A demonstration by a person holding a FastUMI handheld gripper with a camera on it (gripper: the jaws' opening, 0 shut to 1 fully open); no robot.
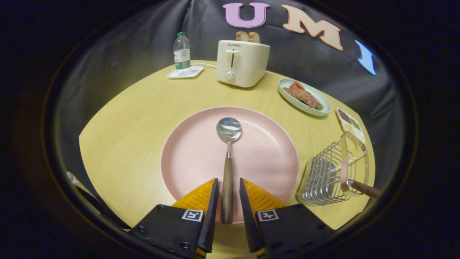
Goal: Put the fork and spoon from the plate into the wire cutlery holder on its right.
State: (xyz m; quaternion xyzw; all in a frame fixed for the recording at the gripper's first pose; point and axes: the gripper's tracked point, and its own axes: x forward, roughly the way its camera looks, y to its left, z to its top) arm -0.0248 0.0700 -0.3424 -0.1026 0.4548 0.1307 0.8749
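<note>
Your gripper (229,196) is hanging open, fingers flanking the spoon (228,158) handle on the pink plate (194,154). Round wooden table (133,118); black cloth is walling the booth.

Your claw (228,196) sits low over the near rim of the pink plate (187,151), its fingers apart on either side of the spoon's wooden handle, not pressing it. The spoon (228,158) lies along the plate's middle, bowl pointing toward the tabletop's (133,108) far edge. By the right edge, just beside the plate, stands the wire cutlery holder (329,176) with a wooden handle (364,189) sticking out of it.
</note>
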